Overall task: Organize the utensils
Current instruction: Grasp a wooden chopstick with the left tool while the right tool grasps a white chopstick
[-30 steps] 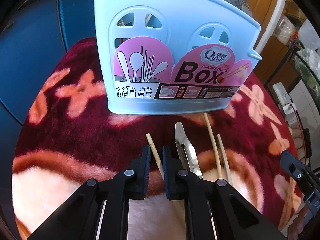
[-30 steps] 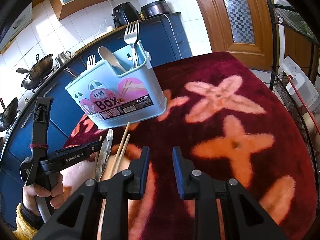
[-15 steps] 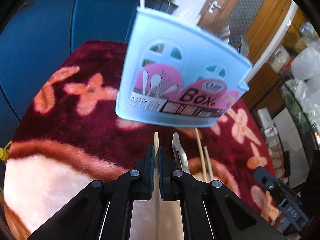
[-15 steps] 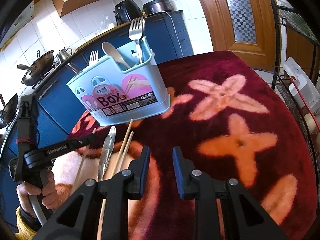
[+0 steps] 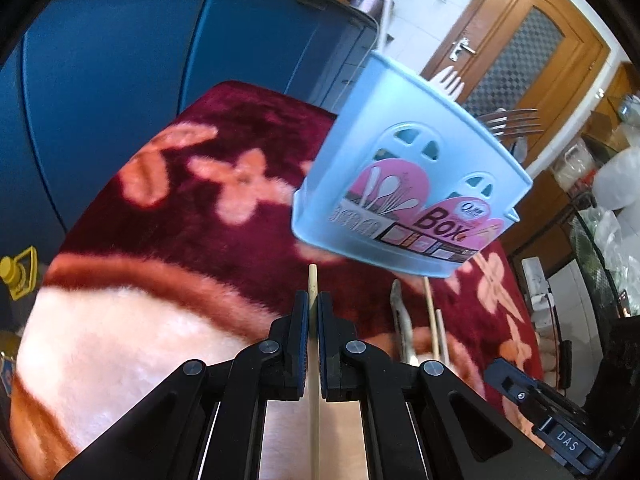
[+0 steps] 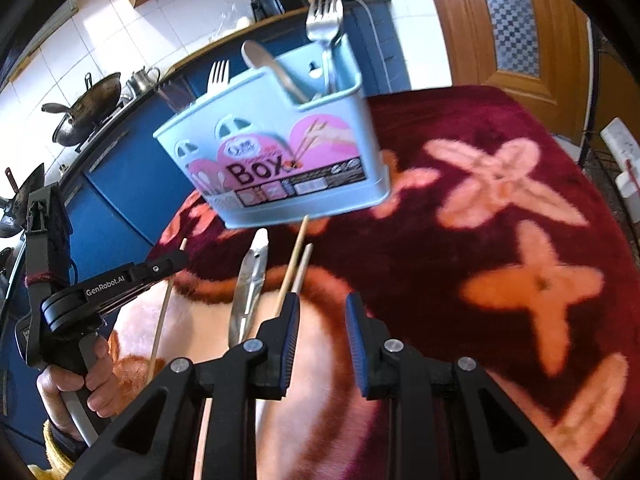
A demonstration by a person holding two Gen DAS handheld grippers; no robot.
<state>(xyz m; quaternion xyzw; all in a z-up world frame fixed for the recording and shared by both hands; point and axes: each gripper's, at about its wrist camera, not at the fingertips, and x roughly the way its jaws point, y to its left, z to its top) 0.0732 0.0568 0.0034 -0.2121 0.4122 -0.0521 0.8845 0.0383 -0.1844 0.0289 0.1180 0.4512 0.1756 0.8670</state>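
My left gripper (image 5: 313, 304) is shut on a thin wooden chopstick (image 5: 312, 280), whose tip pokes out past the pads. The right wrist view shows that gripper (image 6: 176, 258) at the left, a hand on its handle, with the chopstick (image 6: 164, 312) slanting down behind it. The light blue utensil box (image 5: 404, 184) (image 6: 280, 152) stands beyond it, holding forks and a spoon. Two more chopsticks (image 6: 294, 256) and a metal utensil (image 6: 250, 280) lie on the red cloth in front of the box. My right gripper (image 6: 322, 308) is open just right of them, holding nothing.
The table wears a plush dark red cloth with pink flowers (image 6: 500, 184). Blue cabinets (image 5: 100, 100) run behind it, with woks (image 6: 86, 110) on the counter. A wooden door (image 5: 532, 52) and a wire rack (image 5: 592, 280) stand to the right.
The left jaws closed onto the chopstick and the gripper rolled and swung left, so the box now sits right in its view. The right gripper moved closer to the two lying chopsticks.
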